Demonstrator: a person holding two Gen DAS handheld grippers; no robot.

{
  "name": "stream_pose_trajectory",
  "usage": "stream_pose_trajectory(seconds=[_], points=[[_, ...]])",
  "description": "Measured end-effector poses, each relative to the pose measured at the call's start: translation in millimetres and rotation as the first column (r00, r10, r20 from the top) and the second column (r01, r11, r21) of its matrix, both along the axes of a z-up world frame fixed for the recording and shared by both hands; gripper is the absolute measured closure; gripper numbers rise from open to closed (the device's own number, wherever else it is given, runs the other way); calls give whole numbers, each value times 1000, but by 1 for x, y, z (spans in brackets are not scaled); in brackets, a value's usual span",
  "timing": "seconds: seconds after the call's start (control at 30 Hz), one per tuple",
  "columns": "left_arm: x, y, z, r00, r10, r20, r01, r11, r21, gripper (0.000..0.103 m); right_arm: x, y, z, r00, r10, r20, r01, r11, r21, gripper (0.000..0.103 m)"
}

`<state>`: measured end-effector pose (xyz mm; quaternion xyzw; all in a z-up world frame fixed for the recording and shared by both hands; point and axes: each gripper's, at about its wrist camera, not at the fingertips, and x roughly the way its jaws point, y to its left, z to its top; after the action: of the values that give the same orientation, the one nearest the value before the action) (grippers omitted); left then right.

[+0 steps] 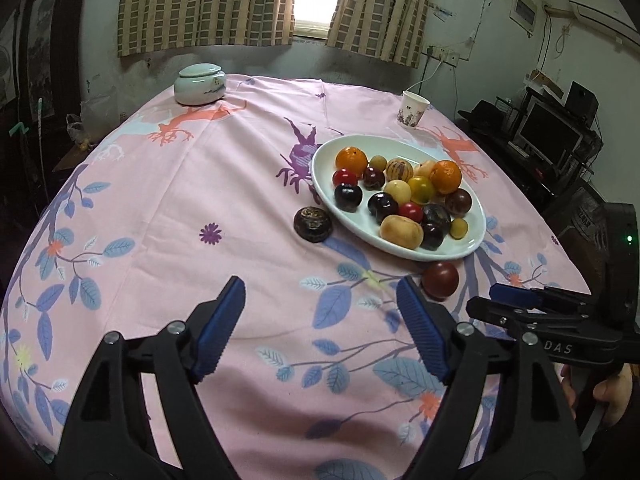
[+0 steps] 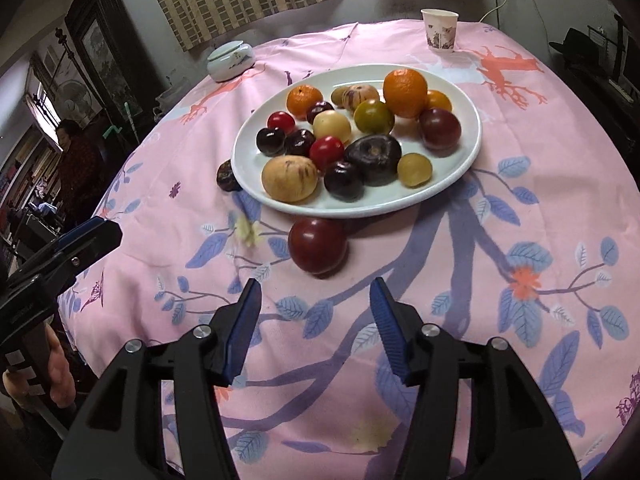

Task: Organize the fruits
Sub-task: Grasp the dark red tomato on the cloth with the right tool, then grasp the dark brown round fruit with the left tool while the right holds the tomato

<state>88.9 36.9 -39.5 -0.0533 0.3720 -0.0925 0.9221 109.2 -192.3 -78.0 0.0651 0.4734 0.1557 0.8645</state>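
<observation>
A white oval plate on the pink tablecloth holds several fruits: oranges, dark plums, red tomatoes, yellow ones. A dark red plum lies loose on the cloth just in front of the plate. A dark brown fruit lies at the plate's left edge. My left gripper is open and empty over the cloth, left of the red plum. My right gripper is open and empty, just short of the red plum.
A lidded white ceramic jar stands at the far left of the table. A paper cup stands behind the plate. The table edge curves off at left and right. A person stands at the far left.
</observation>
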Motion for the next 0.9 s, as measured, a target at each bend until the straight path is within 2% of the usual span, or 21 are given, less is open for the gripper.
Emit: stream_pose_trajectory(seconds=[0.13,0.27,0.4,0.43,0.47,0.53,0.67,0.77,0.9], points=[[-9,9,-5,1000,0,-2,0,1000,-8,22,11,16,-7,1000,6,-2,-6,999,-35,46],[-13,19,-11,1000,4,-13,-5,1000,-23,19,29,23,-16,1000,-23,-3,23,993,-113,46],[-13,26,-14,1000,11,-28,-12,1000,-27,19,44,25,-26,999,-28,-19,25,993,-115,46],[-13,27,-15,999,13,-30,-14,999,-29,19,45,27,-28,1000,-18,-15,17,993,-117,47],[-12,28,-15,999,13,-32,-14,999,-30,19,46,29,-30,1000,-7,-15,6,992,-123,61],[-9,27,-14,999,10,-37,-11,1000,-28,19,44,30,-30,1000,-3,-14,1,990,-141,63],[10,19,-11,1000,-2,-29,2,1000,18,15,32,24,-21,1000,22,-17,-24,996,-85,63],[38,3,-15,995,-90,-35,93,993,67,15,20,16,-13,1000,29,-8,-30,998,-62,63],[81,-18,-31,971,-230,-68,238,960,150,15,7,0,-4,1000,16,-5,-17,999,-30,63]])
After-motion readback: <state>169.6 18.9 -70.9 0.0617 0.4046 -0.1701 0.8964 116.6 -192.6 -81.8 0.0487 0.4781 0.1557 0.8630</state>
